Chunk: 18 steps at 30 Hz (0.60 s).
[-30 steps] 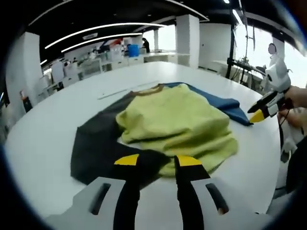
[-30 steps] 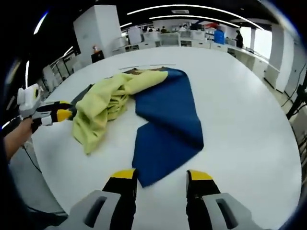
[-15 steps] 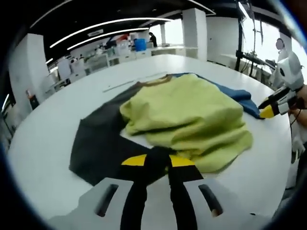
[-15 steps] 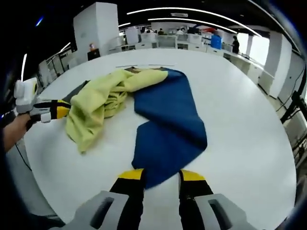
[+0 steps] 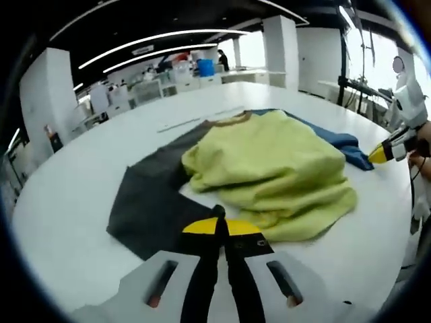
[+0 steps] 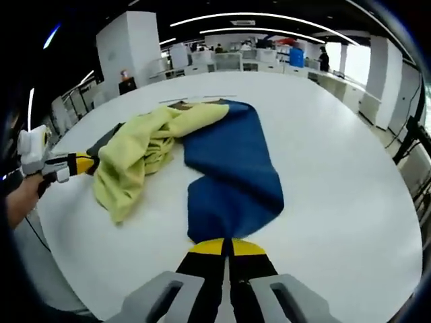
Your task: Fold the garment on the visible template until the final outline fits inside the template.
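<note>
A garment lies bunched on the white table (image 5: 60,202): a yellow-green middle (image 5: 269,168), a dark grey part (image 5: 151,202) and a blue part (image 6: 232,168). My left gripper (image 5: 221,225) is shut on the near corner of the dark grey part, and a tuft of cloth sticks up between its jaws. My right gripper (image 6: 225,245) is shut on the near edge of the blue part. The right gripper (image 5: 380,153) also shows at the blue part's tip (image 5: 347,145). Beside the yellow-green heap (image 6: 135,161), the left gripper (image 6: 77,163) comes in from the left.
A thin pale strip (image 5: 182,123) lies on the table behind the garment's collar. The table's curved edge (image 6: 397,222) runs close on the right. Desks, pillars and people stand far behind. A hand (image 6: 20,195) holds the left gripper.
Both grippers have gone from open to shut, the left onto the dark grey corner and the right onto the blue edge. Both cameras have moved slightly closer to the cloth.
</note>
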Tool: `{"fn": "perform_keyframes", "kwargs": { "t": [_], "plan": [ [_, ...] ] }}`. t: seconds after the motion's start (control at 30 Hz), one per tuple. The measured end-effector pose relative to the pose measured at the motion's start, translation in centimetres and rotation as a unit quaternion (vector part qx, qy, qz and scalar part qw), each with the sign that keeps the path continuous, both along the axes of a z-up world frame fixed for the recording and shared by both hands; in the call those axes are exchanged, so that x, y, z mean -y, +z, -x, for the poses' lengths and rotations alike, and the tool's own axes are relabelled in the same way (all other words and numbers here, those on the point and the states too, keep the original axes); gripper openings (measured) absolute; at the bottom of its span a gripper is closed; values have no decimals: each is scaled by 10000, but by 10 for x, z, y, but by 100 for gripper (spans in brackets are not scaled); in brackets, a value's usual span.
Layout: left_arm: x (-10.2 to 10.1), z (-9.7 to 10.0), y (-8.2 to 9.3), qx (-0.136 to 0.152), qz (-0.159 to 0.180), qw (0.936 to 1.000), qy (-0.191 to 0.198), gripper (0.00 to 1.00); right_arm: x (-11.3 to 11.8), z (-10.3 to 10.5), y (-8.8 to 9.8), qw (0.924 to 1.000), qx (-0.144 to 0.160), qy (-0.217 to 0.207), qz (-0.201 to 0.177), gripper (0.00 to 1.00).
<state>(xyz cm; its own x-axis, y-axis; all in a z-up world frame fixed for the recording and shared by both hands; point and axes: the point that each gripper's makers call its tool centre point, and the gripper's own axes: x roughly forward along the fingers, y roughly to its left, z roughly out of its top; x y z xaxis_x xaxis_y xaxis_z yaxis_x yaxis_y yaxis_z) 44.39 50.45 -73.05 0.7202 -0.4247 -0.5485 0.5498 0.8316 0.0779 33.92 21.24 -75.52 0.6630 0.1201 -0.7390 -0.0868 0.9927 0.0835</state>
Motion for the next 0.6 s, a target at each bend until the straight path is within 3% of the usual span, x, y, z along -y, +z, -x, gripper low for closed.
{"fn": "perform_keyframes", "kwargs": {
  "t": [0.3, 0.4, 0.5, 0.6],
  "plan": [
    [-18, -3, 39, 267, 364, 9986, 257, 0, 20, 1, 18, 9999, 63, 85, 69, 0],
    [-22, -3, 58, 222, 1089, 9922, 563, 0, 22, 0, 21, 9993, 22, 345, 142, 0],
    [-37, -4, 70, 322, 1235, 9890, 744, 0, 28, 1, 25, 9977, -41, 656, 187, 0],
    [-48, -4, 87, 475, 1494, 9834, 911, 0, 43, 3, 30, 9978, -67, 619, 245, 0]
  ]
}}
